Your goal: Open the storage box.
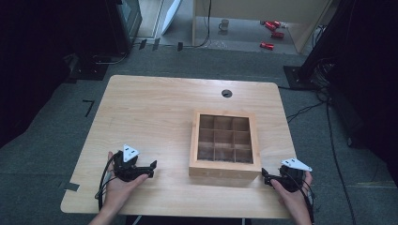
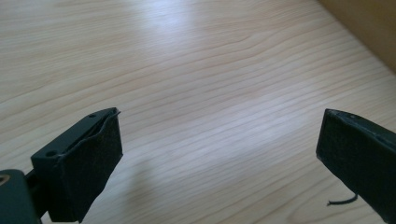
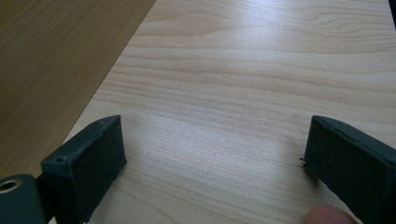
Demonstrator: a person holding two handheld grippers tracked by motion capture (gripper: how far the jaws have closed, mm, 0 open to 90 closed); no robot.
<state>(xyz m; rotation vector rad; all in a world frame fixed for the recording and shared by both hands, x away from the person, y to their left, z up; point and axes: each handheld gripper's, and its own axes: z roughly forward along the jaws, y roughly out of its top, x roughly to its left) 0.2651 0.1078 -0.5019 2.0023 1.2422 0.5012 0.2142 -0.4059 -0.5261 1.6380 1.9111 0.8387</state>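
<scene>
in the high view a pale wooden bench [image 1: 155,112] stands on grey carpet, with a small round hole [image 1: 226,93] near its far edge. right of the middle sits a shallow wooden box [image 1: 225,172] split into a three-by-three grid of compartments; they look dark and i cannot tell whether anything lies in them. the left claw [image 1: 151,168] rests on the bench near the front left, held in the person's left hand [image 1: 123,186], with a grey three-cornered plate [image 1: 130,152] on top and its tips pointing toward the box, apart from it. the right claw [image 1: 266,176] sits at the front right corner in the right hand [image 1: 290,194], its tips just beside the box's near right corner; whether they touch it i cannot tell. beyond the bench, on the floor, stand a mug [image 1: 224,24] and some red objects [image 1: 271,33]. in the left gripper view the left claw [image 2: 219,149] is released, its two black jaws spread wide with bare bench [image 2: 196,70] grain between them, and the box's side [image 2: 369,28] crosses the upper right corner. in the right gripper view the right claw [image 3: 215,154] is likewise released, jaws wide apart over bare bench [image 3: 261,70], the box's wooden side [image 3: 56,60] fills the upper left, and a fingertip [image 3: 327,215] shows at the bottom edge beside the right-hand jaw.
</scene>
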